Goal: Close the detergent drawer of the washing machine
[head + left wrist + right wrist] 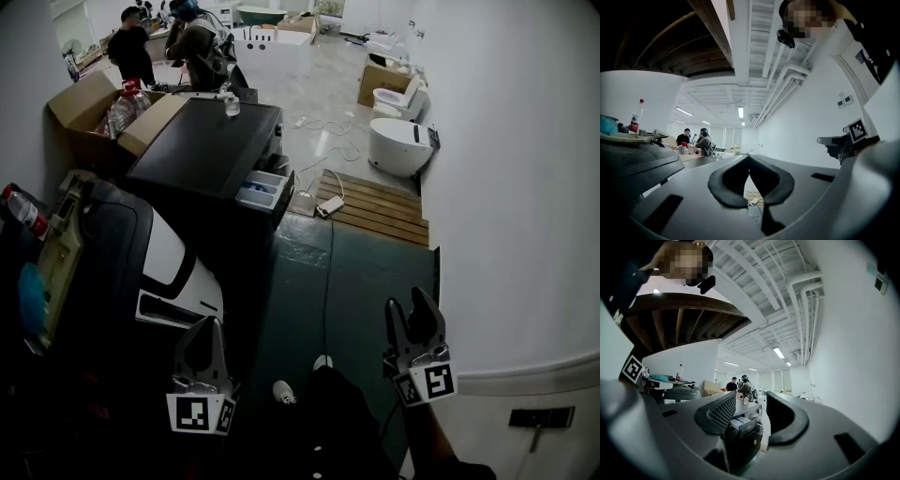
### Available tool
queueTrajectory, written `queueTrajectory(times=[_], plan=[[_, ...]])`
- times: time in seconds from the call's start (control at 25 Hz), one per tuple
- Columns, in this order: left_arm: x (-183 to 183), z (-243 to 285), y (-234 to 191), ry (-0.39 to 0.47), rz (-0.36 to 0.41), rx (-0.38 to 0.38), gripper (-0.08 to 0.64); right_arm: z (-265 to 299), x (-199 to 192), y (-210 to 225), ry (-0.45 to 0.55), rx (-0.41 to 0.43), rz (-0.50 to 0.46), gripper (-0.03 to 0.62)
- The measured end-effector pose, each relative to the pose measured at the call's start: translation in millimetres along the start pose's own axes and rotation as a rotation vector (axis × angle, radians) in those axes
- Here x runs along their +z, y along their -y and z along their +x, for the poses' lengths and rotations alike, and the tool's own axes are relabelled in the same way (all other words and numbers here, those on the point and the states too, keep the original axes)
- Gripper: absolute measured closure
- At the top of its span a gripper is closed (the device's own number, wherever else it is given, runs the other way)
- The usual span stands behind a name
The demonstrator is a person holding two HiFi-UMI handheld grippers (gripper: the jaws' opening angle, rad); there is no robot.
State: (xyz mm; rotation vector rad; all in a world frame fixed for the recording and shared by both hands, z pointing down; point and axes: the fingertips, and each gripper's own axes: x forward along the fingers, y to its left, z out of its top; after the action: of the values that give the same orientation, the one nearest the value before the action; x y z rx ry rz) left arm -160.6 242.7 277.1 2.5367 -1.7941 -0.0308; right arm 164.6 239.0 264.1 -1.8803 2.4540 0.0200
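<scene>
Well ahead, the washing machine (202, 150) has its detergent drawer (263, 192) jutting open, out of reach of both tools — right gripper (410, 305) spread wide and empty, seemingly readied to push, left gripper (208, 325) pinched together, idle.

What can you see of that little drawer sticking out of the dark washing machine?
The detergent drawer is pulled out from the upper front corner of the washing machine. It looks like pale blue-grey plastic: a shallow open tray split into compartments, with a darker front panel. It sits level. Nothing but the machine touches it, and its contents are too small to tell.
</scene>
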Motion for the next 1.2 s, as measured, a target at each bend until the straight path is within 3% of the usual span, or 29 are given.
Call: queueTrajectory(times=[0.16,0.4,1.2], plan=[[-1,15,0,-0.006,0.012,-0.007,0.545,12,-8,7,0.002,0.0,0.017,0.391],[-2,51,3,-0.016,0.024,0.028,0.545,51,-16,26,0.021,0.079,0.023,0.391],[6,191,27,-0.002,0.05,0.133,0.545,186,-13,130,0.035,0.173,0.063,0.391]])
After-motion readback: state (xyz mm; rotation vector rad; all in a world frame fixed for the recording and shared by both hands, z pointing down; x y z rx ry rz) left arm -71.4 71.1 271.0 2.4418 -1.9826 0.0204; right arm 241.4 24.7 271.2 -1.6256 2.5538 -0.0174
